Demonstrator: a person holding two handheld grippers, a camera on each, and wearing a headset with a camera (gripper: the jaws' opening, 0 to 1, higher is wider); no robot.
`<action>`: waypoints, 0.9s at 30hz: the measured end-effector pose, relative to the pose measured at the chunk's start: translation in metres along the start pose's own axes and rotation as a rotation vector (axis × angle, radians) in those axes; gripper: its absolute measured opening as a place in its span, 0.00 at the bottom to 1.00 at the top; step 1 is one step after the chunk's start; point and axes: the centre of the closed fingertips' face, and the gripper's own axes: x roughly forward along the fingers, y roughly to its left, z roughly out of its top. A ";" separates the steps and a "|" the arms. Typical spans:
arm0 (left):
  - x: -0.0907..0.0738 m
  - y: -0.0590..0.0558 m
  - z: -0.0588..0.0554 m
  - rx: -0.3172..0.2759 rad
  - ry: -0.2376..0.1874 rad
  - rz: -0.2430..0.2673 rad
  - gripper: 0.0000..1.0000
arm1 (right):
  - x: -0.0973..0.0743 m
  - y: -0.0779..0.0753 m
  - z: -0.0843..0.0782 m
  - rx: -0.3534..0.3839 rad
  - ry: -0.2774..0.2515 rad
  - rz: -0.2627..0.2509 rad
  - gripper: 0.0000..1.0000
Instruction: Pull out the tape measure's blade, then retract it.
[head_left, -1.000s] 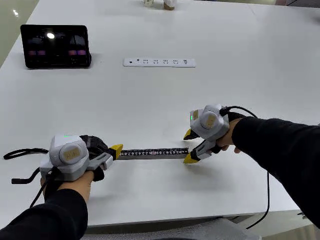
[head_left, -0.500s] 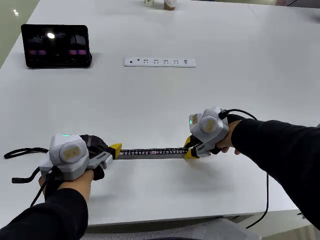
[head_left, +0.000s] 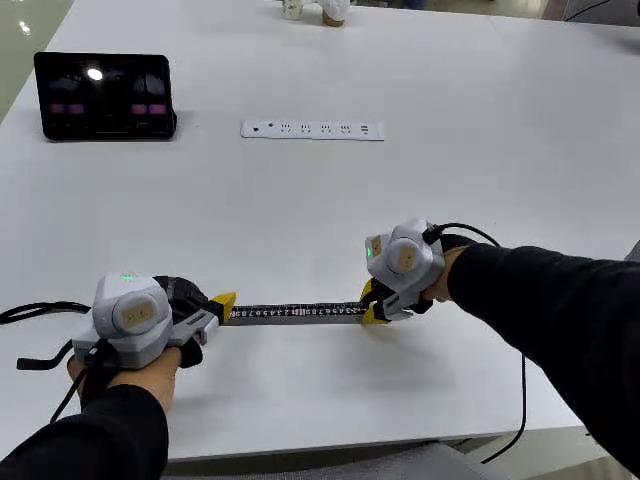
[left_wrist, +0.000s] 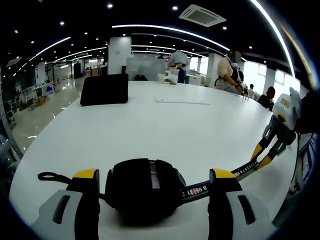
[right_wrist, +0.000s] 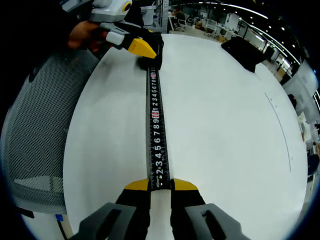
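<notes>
Risks a whipping snap-back if the right gripper (right_wrist: 160, 184), pinched shut on the blade (right_wrist: 156, 115) tip at bottom centre, slips while the left gripper (left_wrist: 153, 174) clamps the tape measure case (left_wrist: 145, 187).

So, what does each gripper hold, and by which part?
The left gripper clamps the tape case by its sides; the right gripper pinches the blade at its end.

Dark tablet (head_left: 105, 94) and white power strip (head_left: 312, 130) lie apart on white table (head_left: 480, 120).
</notes>
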 end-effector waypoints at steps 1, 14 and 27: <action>0.001 0.001 0.001 -0.004 -0.001 0.002 0.86 | 0.000 0.001 0.000 0.003 0.004 -0.003 0.12; -0.002 0.009 -0.008 -0.014 0.041 0.022 0.66 | 0.000 -0.001 0.001 0.014 0.044 0.006 0.11; -0.004 0.009 -0.010 0.044 0.099 0.017 0.59 | 0.000 -0.002 0.000 0.006 0.066 0.025 0.11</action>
